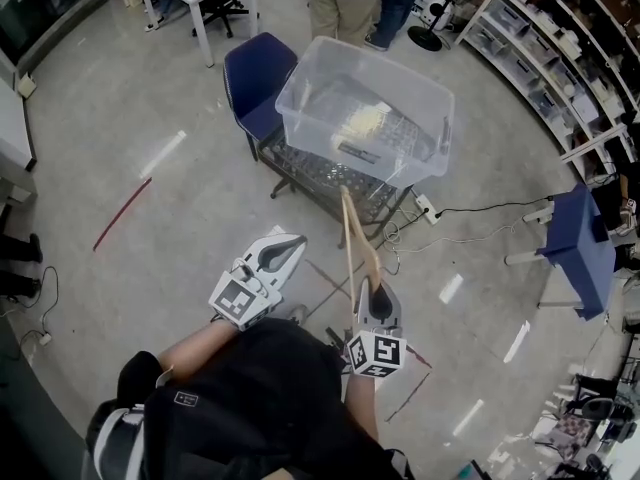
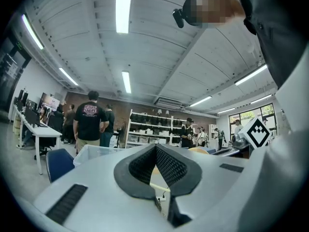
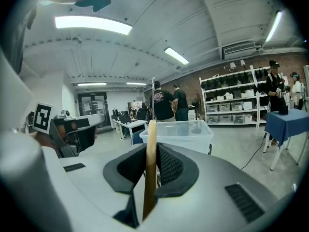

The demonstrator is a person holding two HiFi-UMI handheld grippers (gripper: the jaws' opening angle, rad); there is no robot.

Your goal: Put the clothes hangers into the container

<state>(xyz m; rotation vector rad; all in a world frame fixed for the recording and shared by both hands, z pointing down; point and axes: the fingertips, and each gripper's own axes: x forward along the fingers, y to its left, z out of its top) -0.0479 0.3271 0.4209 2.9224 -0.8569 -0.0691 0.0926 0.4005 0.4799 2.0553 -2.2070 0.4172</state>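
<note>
Head view, read from left to right. A red strip (image 1: 122, 213) lies on the grey floor at the far left. My left gripper (image 1: 295, 240) is held out level over the floor, well short of the container; its own view shows the two black pads of that gripper (image 2: 155, 146) pressed together at their tips with nothing between them. Beyond it a blue chair (image 1: 258, 76) stands just beside a wire rack (image 1: 330, 173), and on that rack rests the container (image 1: 420, 158), a clear plastic tub with no lid on it; something pale shows through its floor, too blurred for me to name. A person in light trousers (image 1: 343, 8) stands behind the tub. My right gripper (image 1: 374, 288) points slightly downward and pinches the wooden clothes hanger (image 1: 352, 233) edge-on between its pads. The hanger runs away from me toward the tub, and its far end shows against the rack below the near wall, so it is outside the container. In the right gripper view the hanger (image 3: 150, 168) stands upright in the jaws, with the container (image 3: 178, 132) straight ahead. A blue table (image 1: 585, 253) and storage shelves (image 1: 560, 53) fill the right.
</note>
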